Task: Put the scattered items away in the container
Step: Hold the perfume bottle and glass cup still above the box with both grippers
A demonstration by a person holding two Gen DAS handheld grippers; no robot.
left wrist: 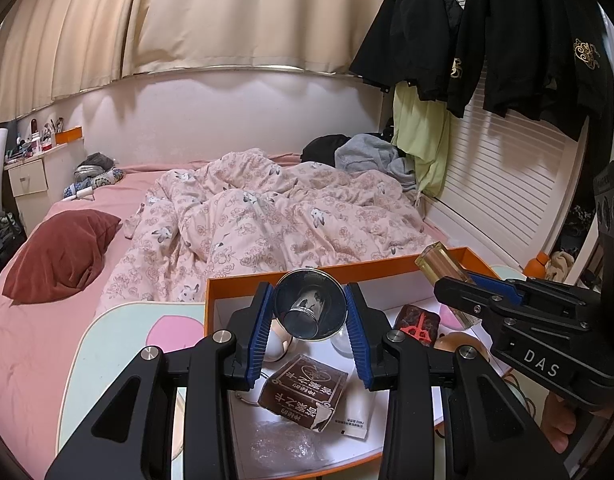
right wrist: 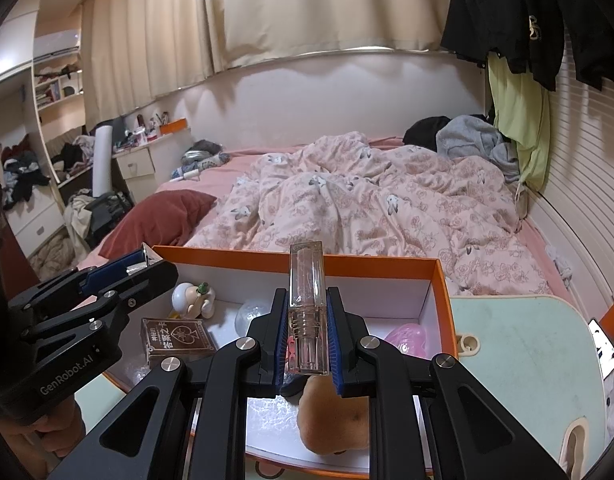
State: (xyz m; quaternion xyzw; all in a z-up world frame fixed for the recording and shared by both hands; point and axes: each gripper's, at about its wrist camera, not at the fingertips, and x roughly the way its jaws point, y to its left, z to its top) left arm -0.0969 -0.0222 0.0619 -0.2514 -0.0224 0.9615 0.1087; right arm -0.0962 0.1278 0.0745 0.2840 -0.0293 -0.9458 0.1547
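Between the blue pads of my left gripper (left wrist: pixel 310 300) sits a shiny metal cup (left wrist: pixel 310 312), its mouth facing the camera, and the jaws are shut on it. It hangs over the orange box (left wrist: pixel 387 266) with the white inside. My right gripper (right wrist: pixel 307 296) is shut on a clear rectangular bottle (right wrist: pixel 307 272) that sticks out forward over the same orange box (right wrist: pixel 347 258). In the left wrist view the right gripper (left wrist: pixel 463 276) and its bottle (left wrist: pixel 435 258) hover above the box's right part. The left gripper (right wrist: pixel 147 266) shows at the left of the right wrist view.
Inside the box lie a brown card pack (right wrist: pixel 177 340), a white figurine (right wrist: pixel 193 296), a clear ball (right wrist: pixel 253 312), a pink item (right wrist: pixel 407 338), a dark case with a red mark (left wrist: pixel 417 324) and a tan lump (right wrist: pixel 335 412). The box stands on a pale green table (right wrist: pixel 527 340) beside a bed (left wrist: pixel 267 216).
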